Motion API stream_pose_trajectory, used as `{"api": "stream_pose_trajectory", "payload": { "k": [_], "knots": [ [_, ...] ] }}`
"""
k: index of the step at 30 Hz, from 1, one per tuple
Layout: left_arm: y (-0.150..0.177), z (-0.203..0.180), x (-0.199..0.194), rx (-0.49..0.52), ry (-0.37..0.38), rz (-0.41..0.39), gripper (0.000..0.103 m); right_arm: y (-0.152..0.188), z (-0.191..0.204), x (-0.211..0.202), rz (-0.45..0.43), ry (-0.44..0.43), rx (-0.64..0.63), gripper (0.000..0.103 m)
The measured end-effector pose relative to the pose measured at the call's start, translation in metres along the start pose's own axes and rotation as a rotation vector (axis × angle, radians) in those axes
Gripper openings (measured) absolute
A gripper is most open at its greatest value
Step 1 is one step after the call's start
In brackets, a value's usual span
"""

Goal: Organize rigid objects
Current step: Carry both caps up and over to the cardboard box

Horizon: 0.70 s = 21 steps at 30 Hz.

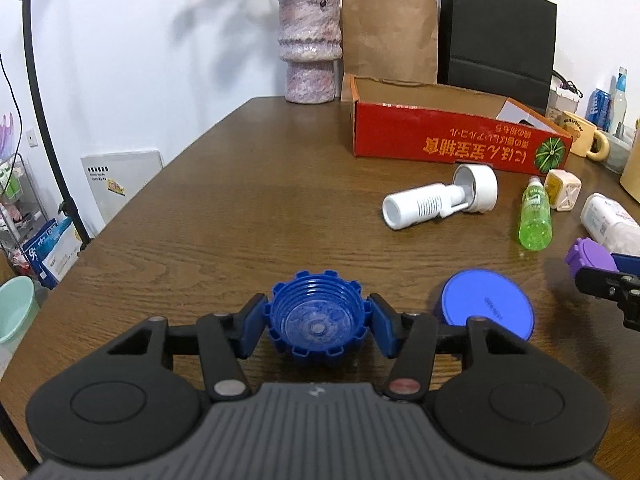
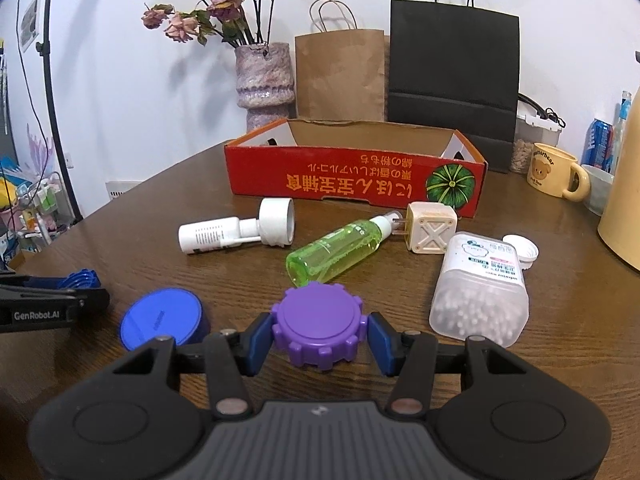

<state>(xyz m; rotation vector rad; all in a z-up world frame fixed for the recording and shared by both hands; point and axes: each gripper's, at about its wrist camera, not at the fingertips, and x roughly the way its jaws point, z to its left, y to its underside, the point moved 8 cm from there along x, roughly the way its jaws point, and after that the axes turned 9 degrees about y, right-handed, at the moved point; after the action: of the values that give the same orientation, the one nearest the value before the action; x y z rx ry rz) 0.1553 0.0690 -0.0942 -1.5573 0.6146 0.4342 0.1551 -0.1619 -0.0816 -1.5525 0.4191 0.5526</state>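
Blue pads of the left claw (image 1: 317,326) press both flanks of a blue notched cap (image 1: 318,318), which rests mouth-up on the wooden tabletop (image 1: 240,216), its threaded inside showing. No earlier view is on hand; the pads appear clamped on the cap.

Just right of that cap lies a flat blue round lid (image 1: 486,304), and beyond it, toward the red cardboard box (image 1: 452,142), a white pump bottle (image 1: 438,196) on its side. Only the left wrist view takes in the pale green basin (image 1: 16,308) off the tabletop's left edge and the white panel (image 1: 120,184) against the wall.

From the right wrist view, the left claw shows only as a dark sliver at the far left edge. Centre frame, the right claw (image 2: 319,336) is closed on a purple notched cap (image 2: 319,326), top side up, both pads against its rim. Whether that cap rests on the tabletop cannot be told.

Between the purple cap and the red box lies a green spray bottle (image 2: 336,250), its nozzle touching the prongs of a cream plug adapter (image 2: 430,229). Right of the purple cap lies a clear container of white beads (image 2: 478,292), its white lid (image 2: 522,250) off and just behind it; the left view crops this. Right of the red box stands a yellow bear mug (image 2: 554,170).
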Motion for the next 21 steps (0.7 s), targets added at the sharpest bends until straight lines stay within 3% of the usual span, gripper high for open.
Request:
{"api": "stream_pose_trajectory", "payload": {
  "k": [21],
  "knots": [
    [-0.088, -0.048, -0.013, 0.043, 0.065, -0.141, 0.056, -0.069, -0.016, -0.007, -0.148, 0.015, 0.025, 0.051]
  ]
}}
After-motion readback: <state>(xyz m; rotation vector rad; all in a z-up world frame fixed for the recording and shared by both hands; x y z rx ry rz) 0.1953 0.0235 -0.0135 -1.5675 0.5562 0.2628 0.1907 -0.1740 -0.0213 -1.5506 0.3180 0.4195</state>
